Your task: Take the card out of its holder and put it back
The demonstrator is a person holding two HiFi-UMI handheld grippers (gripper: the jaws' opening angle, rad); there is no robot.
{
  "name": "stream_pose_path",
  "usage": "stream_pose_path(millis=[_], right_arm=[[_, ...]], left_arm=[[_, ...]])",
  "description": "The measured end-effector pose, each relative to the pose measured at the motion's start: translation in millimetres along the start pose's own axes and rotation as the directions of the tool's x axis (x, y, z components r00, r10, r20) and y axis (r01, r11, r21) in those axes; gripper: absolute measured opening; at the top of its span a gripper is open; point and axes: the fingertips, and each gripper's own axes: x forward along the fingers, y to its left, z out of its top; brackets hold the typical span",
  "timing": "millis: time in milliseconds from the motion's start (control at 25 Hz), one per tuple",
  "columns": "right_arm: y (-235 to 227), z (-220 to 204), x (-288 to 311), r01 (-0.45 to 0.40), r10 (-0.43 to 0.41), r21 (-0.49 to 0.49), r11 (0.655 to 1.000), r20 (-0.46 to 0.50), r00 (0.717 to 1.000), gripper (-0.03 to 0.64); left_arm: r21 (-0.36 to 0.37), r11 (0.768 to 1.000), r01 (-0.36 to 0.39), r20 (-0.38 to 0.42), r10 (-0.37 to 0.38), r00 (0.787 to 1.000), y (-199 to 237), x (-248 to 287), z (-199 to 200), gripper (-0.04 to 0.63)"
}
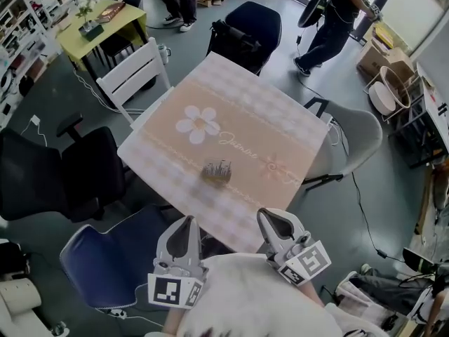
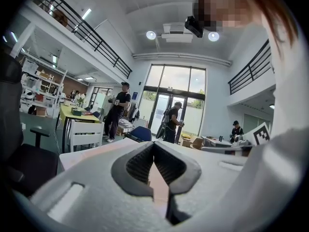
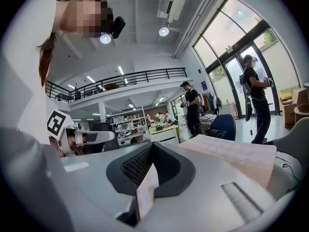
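The card holder [image 1: 217,170], a small dark rack with cards standing in it, sits on the pink checked tablecloth [image 1: 231,97] toward the table's near edge. Both grippers hang below that edge, close to the person's white shirt, and touch nothing. My left gripper [image 1: 184,220] [image 2: 154,144] points up toward the table with its jaws closed tip to tip. My right gripper [image 1: 271,216] [image 3: 152,145] does likewise, shut. A pale strip shows in the slit below each pair of tips; I cannot tell what it is. The holder is in neither gripper view.
Chairs ring the table: white slatted [image 1: 137,72] at far left, black office chair [image 1: 63,174] at left, blue seat [image 1: 112,258] at near left, grey shell chair [image 1: 358,135] at right, dark blue chair [image 1: 245,30] behind. People stand beyond, near a yellow table [image 1: 105,23].
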Motion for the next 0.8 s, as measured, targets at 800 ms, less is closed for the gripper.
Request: stream_pose_path(millis=[800], right_arm=[[-5.1, 2.0, -5.3, -0.022, 0.022, -0.007, 1.000, 0.014, 1.000, -0.002]], left_arm=[[0.015, 1.000, 0.015, 0.013, -0.015, 1.000, -12.6, 2.3, 2.6, 0.000]])
